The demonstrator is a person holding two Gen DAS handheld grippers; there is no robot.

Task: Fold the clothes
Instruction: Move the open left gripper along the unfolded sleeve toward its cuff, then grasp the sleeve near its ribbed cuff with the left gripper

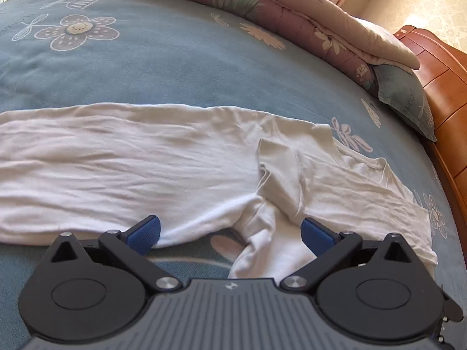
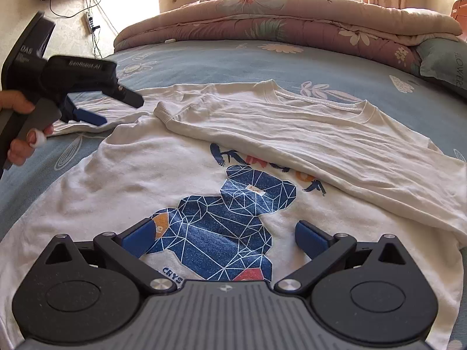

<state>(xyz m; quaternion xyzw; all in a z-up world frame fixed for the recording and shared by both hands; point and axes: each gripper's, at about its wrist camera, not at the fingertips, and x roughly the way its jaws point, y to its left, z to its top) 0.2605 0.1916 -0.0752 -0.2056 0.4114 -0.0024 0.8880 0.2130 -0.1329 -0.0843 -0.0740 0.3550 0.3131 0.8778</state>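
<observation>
The white T-shirt [image 2: 122,175] lies on the bed [image 2: 204,61], filling the middle of the right wrist view, with its blue bear print [image 2: 221,218] facing up and one side already laid over the print in the right half of the frame. The right hand-held gripper [image 2: 223,237] hovers over the print with its jaws spread apart and nothing between them. The left hand-held gripper [image 1: 230,232], seen also at the upper left of the right view, is also released, its jaws on both sides of the bunched sleeve [image 1: 259,233] at the lower centre of its frame. I think the risk is there: the sleeve is twisted, so a pinch may catch only one layer, or catch the bed sheet too. Then the fold would come crooked, and the laid-over side may slide off.
</observation>
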